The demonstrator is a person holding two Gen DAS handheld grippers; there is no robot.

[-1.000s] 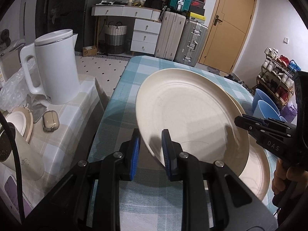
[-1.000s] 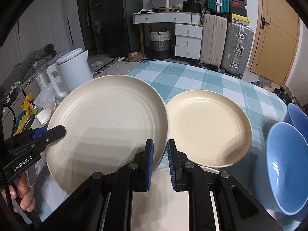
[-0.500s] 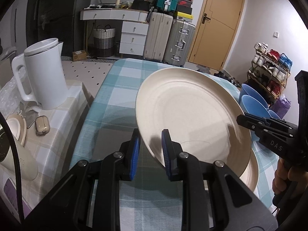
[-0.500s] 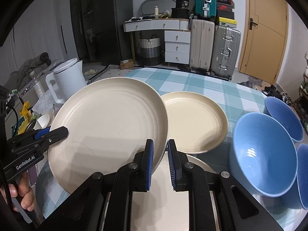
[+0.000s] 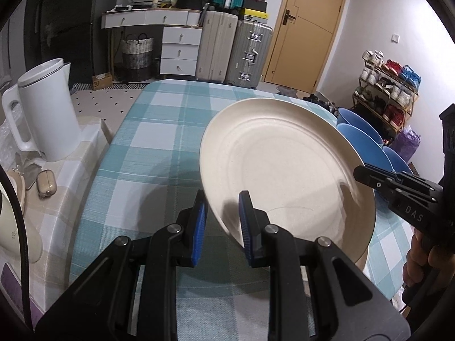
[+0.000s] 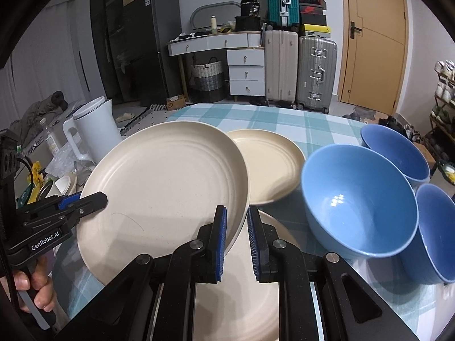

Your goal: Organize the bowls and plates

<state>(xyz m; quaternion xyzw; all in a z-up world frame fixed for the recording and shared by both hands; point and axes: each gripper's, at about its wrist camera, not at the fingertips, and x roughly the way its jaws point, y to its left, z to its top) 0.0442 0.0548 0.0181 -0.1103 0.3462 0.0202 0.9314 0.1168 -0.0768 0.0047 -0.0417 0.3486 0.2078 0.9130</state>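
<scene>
The big plate [image 6: 165, 187] is up off the table [image 5: 159, 130], tilted, held at opposite rim edges by both grippers. The left gripper [image 5: 221, 221] is nearly closed, its blue pads [image 5: 199, 227] clamped on the near-left rim of the plate; in the right wrist view the same gripper [image 6: 93, 199] comes in from the left and bites the rim there, with a hand [image 6: 37, 292] on its handle below. The right gripper [image 6: 236, 238] is likewise almost closed, pinching the plate's lower-right rim between its pads [image 6: 221, 241]; from the left wrist view it [image 5: 361, 173] reaches in from the right onto the far edge of the plate, with a hand [image 5: 421, 261] on its grip.

Below the raised plate lie two more cream plates on the checked cloth: a small plate [image 6: 270, 164] just behind and to the right of the held one, partly hidden by its rim, and a low plate [image 6: 256, 298] directly beneath the right gripper. How far the raised plate clears that low plate cannot be told.

Three blue bowls stand to the right: a near bowl [image 6: 358, 199], a far bowl [image 6: 398, 153] behind it, and a side bowl [image 6: 438, 233] at the right edge, the near bowl overlapping both in view. A white kettle [image 5: 45, 108] stands on a side surface left of the table, well apart from the plates.
</scene>
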